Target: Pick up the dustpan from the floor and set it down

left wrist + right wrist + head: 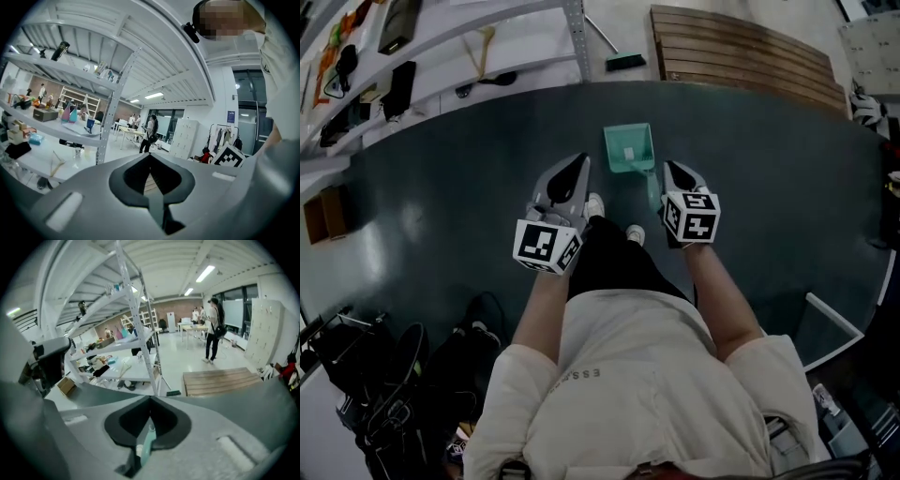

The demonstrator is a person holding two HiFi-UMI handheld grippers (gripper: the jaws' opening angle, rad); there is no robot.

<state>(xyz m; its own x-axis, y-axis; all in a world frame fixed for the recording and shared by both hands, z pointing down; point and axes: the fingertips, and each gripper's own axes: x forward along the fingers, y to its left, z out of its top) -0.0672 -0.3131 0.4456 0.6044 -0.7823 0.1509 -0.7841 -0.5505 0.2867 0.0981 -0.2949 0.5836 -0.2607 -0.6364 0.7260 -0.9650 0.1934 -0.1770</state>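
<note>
the right tongs [150, 401] are closed on the dustpan's pale green handle [146, 446], which sits pinched between them. the left tongs [151, 157] are closed on nothing. in the head view the dustpan [628, 150] is at upper centre over the dark floor [441, 206], just left of the right tongs' tip. both forearms reach forward side by side.

Floor, two zones: a dark floor [441, 187] with a curved far edge, and pale floor [544, 70] beyond it. We take as landmark the slatted wooden platform [750, 52], which lies flat on the pale floor.

- Just left of the platform: a green brush head [625, 62] on a thin handle.
- Further left: a shelf post [575, 37] standing on the pale floor.
- Far left: a brown box [326, 214] at the dark floor's edge.
- Well apart, on the near side: black bags [403, 375].
</note>
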